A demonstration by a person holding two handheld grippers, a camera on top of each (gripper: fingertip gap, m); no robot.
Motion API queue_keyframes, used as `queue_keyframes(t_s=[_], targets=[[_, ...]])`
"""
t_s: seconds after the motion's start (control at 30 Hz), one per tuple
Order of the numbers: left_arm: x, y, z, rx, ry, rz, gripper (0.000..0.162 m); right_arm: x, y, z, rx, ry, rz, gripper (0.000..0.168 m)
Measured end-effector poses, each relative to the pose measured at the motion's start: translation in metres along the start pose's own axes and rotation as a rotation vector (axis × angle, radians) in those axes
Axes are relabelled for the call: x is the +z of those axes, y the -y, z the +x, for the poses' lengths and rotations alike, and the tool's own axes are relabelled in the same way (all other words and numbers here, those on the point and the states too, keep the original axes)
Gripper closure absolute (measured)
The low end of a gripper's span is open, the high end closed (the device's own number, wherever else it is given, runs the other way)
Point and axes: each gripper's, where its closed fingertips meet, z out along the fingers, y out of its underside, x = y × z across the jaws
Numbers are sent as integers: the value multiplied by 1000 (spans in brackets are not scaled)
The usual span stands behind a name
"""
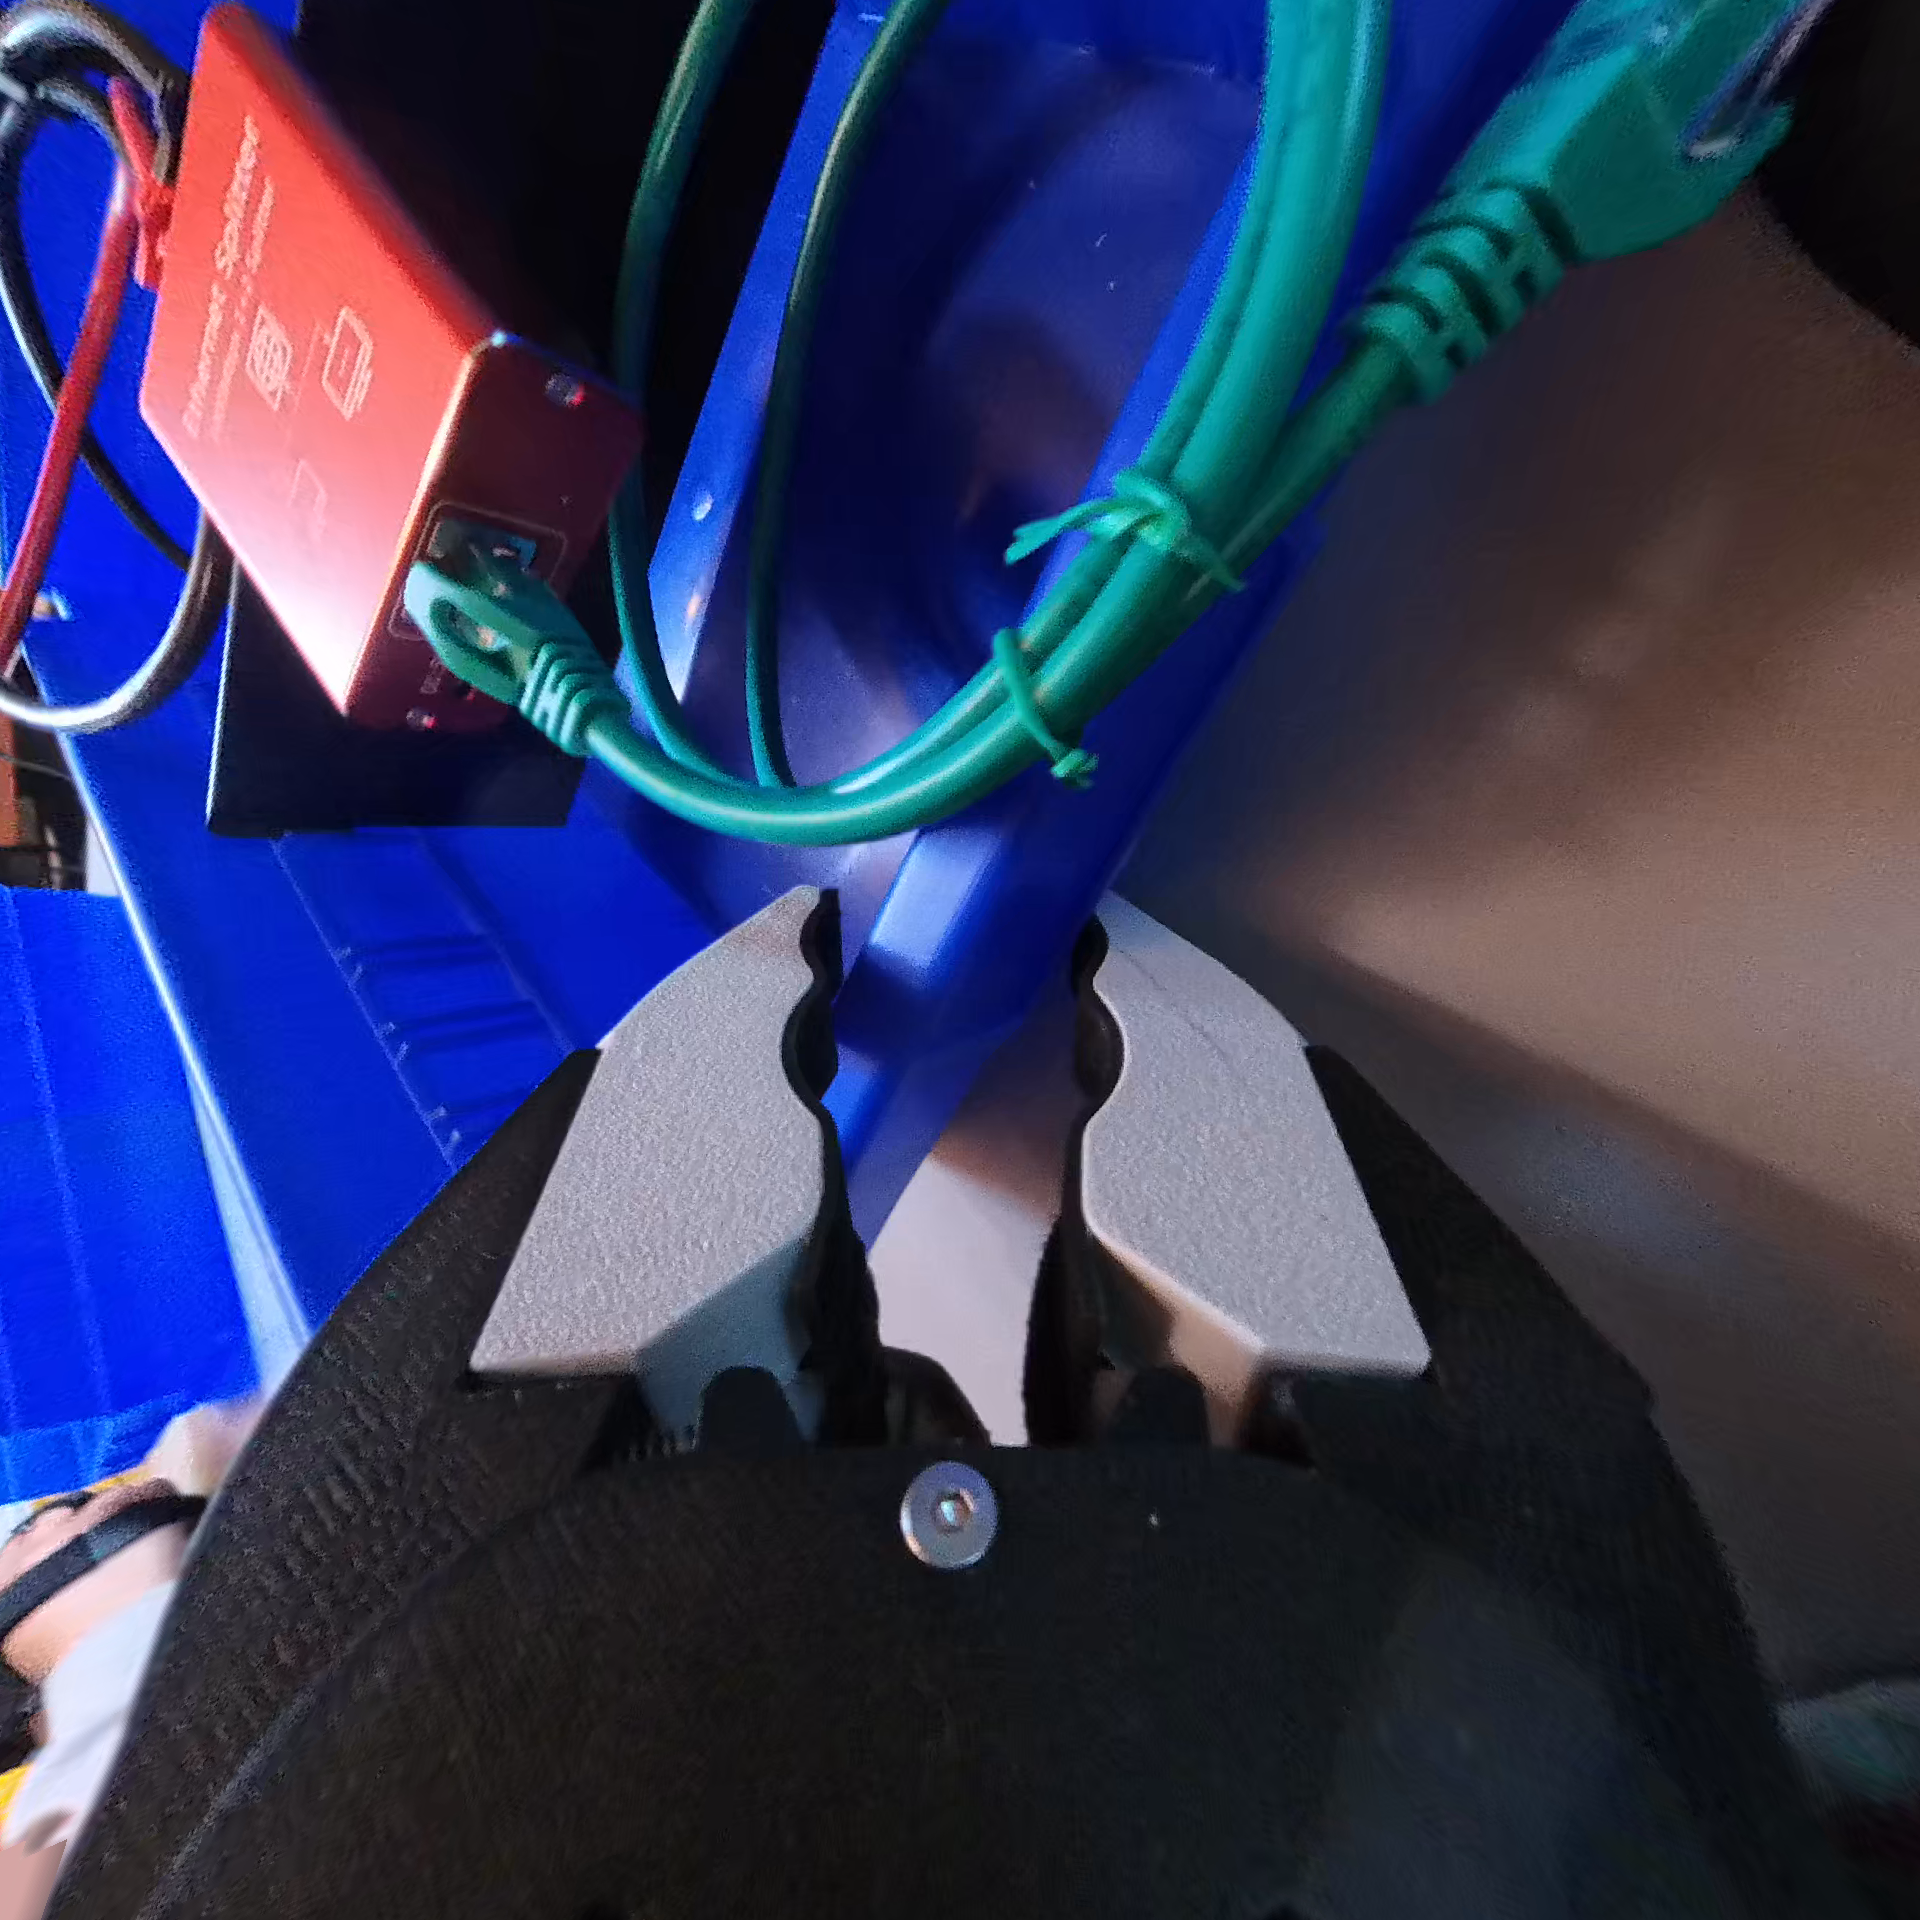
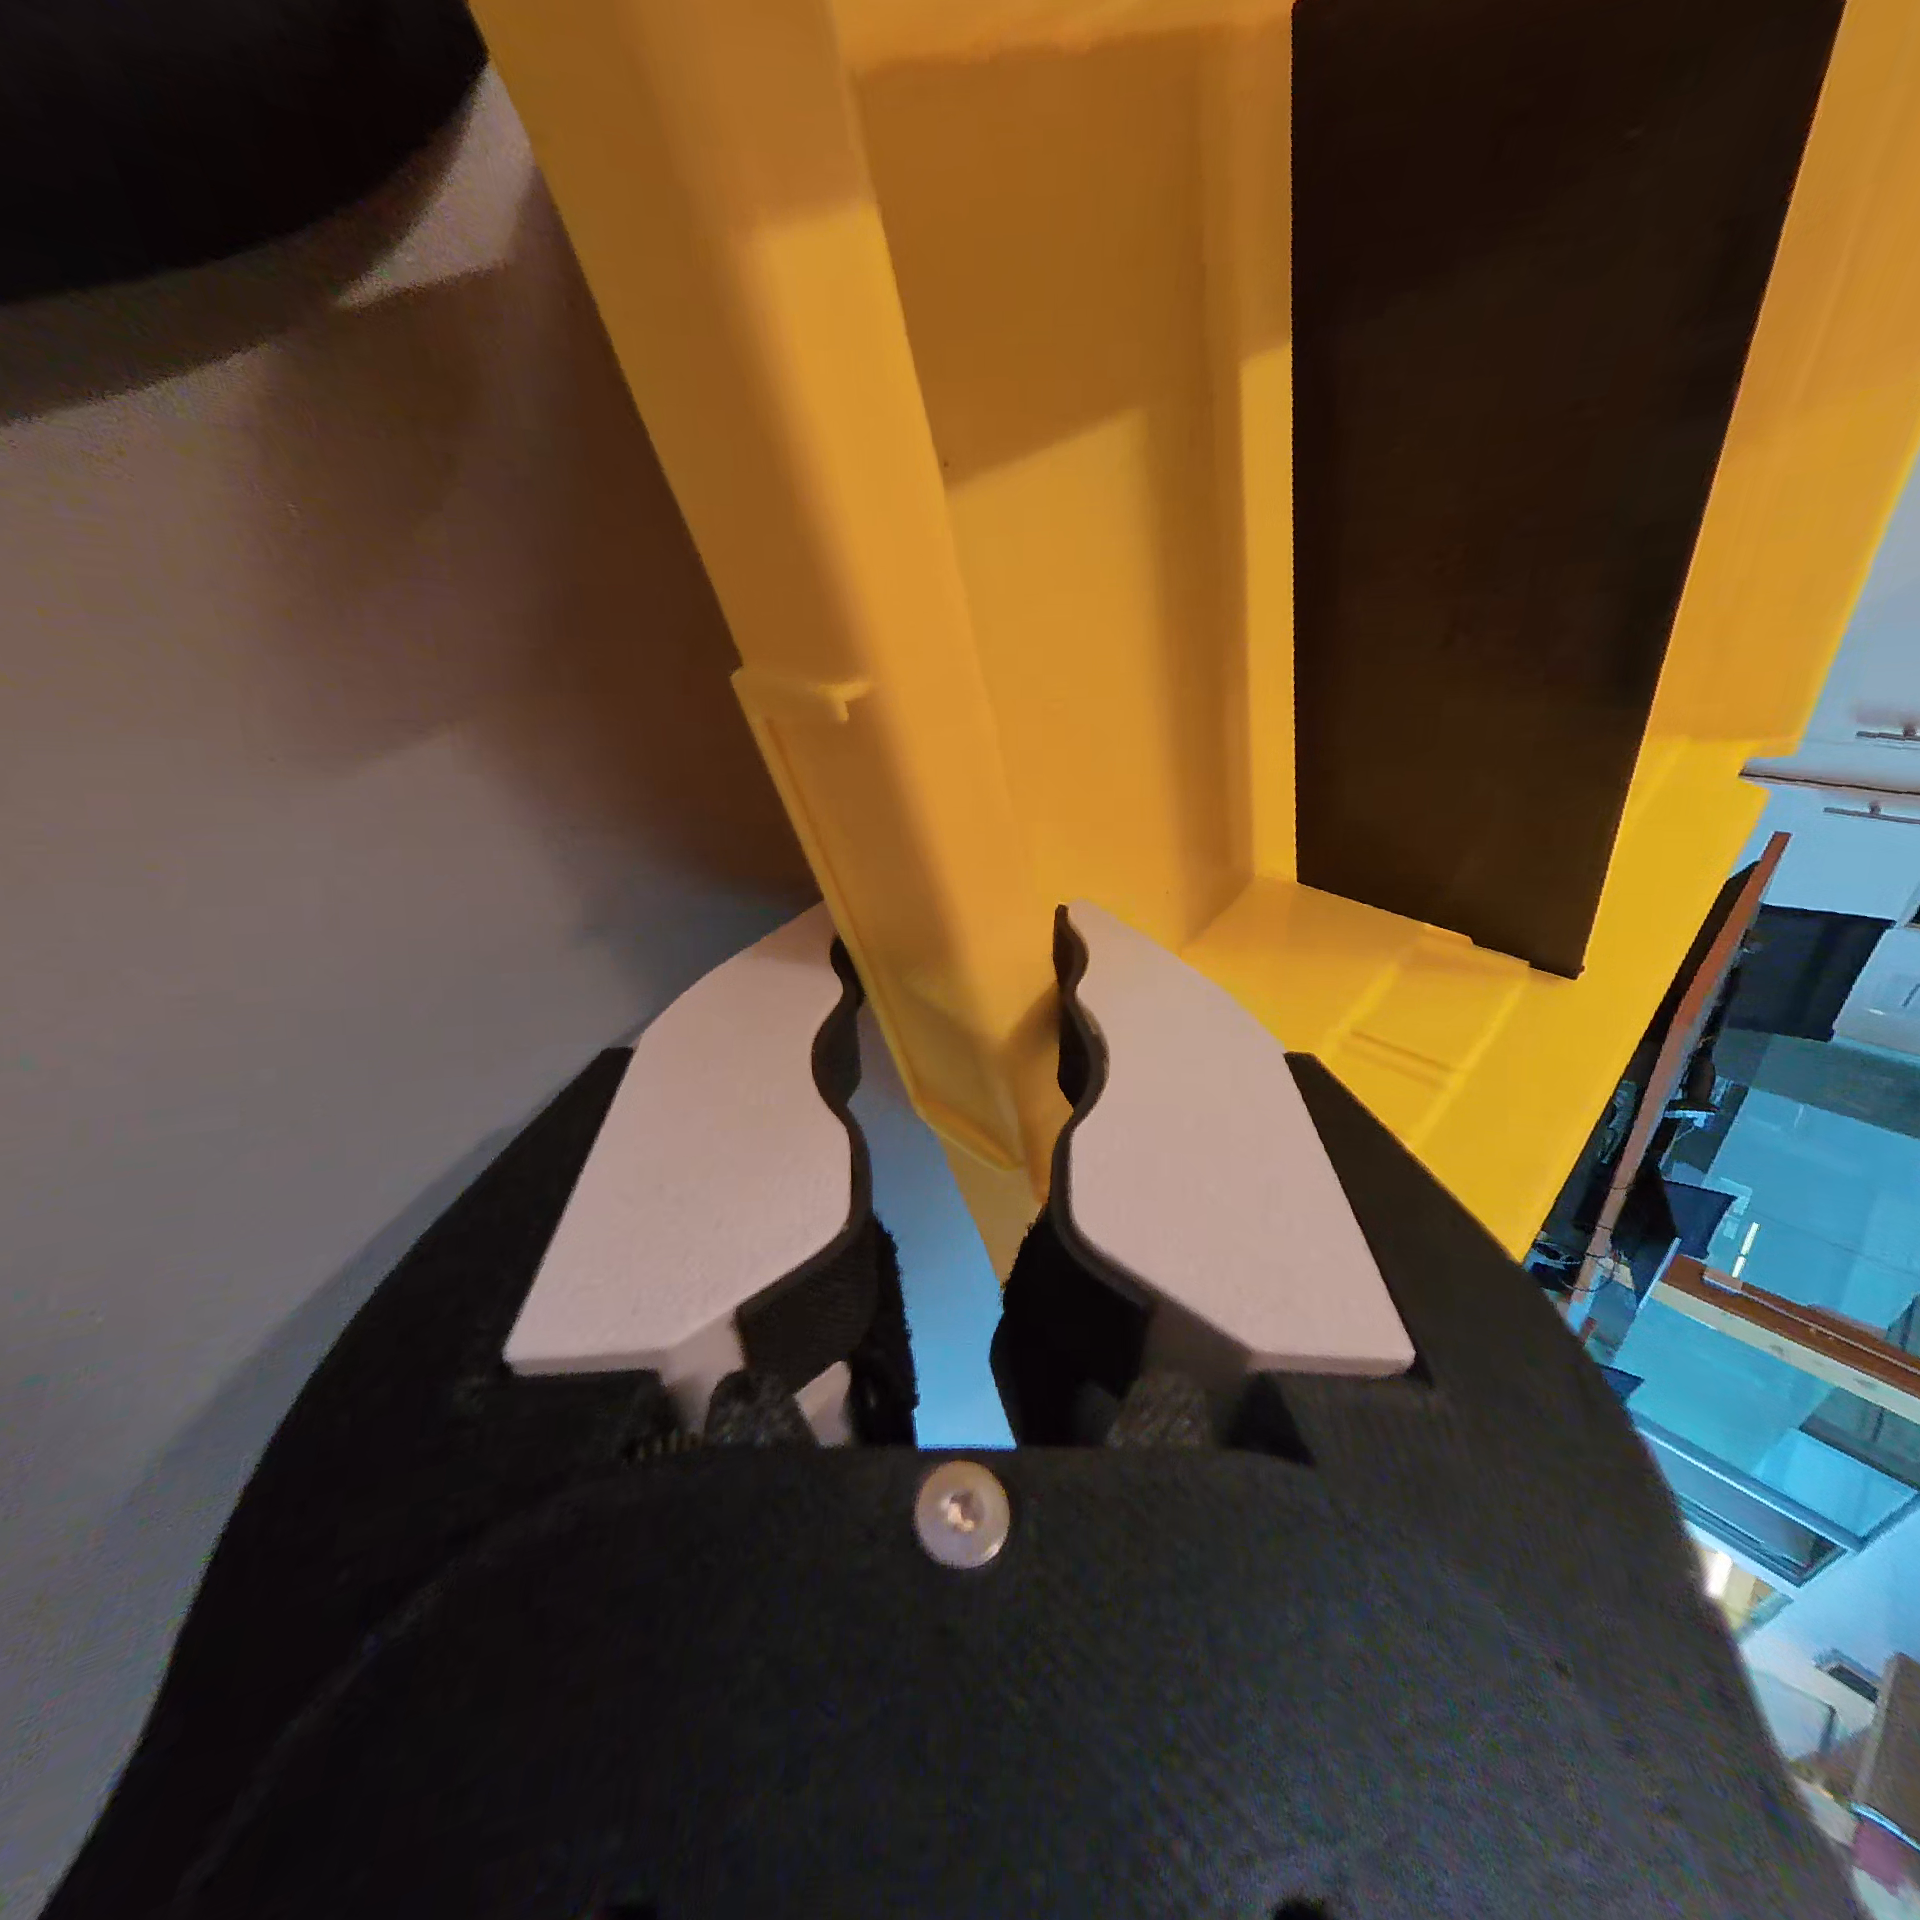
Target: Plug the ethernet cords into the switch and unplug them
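Note:
In the left wrist view a red switch box (image 1: 343, 416) lies in a blue bin (image 1: 935, 997). A green ethernet cord (image 1: 790, 810) is plugged into its end by one plug (image 1: 509, 634). The cord's other plug (image 1: 1621, 156) hangs free at the top right. Zip ties bundle the cord. My left gripper (image 1: 956, 925) is shut on the blue bin's wall edge. In the right wrist view my right gripper (image 2: 951, 935) is shut on the wall edge of a yellow bin (image 2: 1060, 540). No cord or switch shows in that view.
A black block (image 2: 1507, 436) stands inside the yellow bin. Red and black wires (image 1: 62, 436) loop at the switch's far end. A black plate (image 1: 384, 769) lies under the switch. Both bins rest on a pale table (image 1: 1558, 831). A room with furniture shows at the right (image 2: 1787, 1299). The grippers' ends are close to 65 cm from one another. The plug (image 1: 509, 634) sits 6 cm or so from the ends of my left fingers.

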Motion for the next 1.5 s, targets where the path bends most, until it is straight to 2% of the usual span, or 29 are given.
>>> queue_keyframes(t_s=[0.07,0.13,0.23,0.27,0.4,0.5,0.6,0.77,0.87,0.9,1.0,1.07,1.1,1.37,1.5], targets=[[-2,-3,-3,-60,5,6,111,-1,1,-1,29,14,14,131],[-11,1,5,-134,-87,48,92,-6,3,-4,84,46,52,123],[-42,27,12,-327,-277,207,72,-22,14,-3,197,70,180,115],[-54,38,5,-394,-293,268,69,-28,18,-2,234,72,230,113],[-76,70,-48,-690,-162,444,62,-55,36,13,364,10,413,108],[-53,71,-69,-761,-78,361,56,-71,57,20,383,-18,525,104],[-22,74,-78,-826,-89,280,56,-81,73,23,370,-33,570,103],[23,65,-76,-793,-89,74,56,-98,91,28,348,-75,644,104],[33,64,-73,-751,-92,32,69,-103,93,29,337,-97,648,105],[34,68,-70,-737,-124,47,81,-103,94,29,332,-101,648,105],[30,71,-74,-722,-88,95,84,-105,96,30,315,-111,641,105],[21,79,-82,-714,-53,187,85,-105,98,30,312,-113,643,106],[14,84,-87,-713,-31,245,93,-106,100,31,313,-114,653,107],[-29,100,-108,-691,49,478,93,-126,138,36,342,-87,841,112],[-69,119,-118,-673,96,674,93,-137,165,33,343,-31,933,113]])
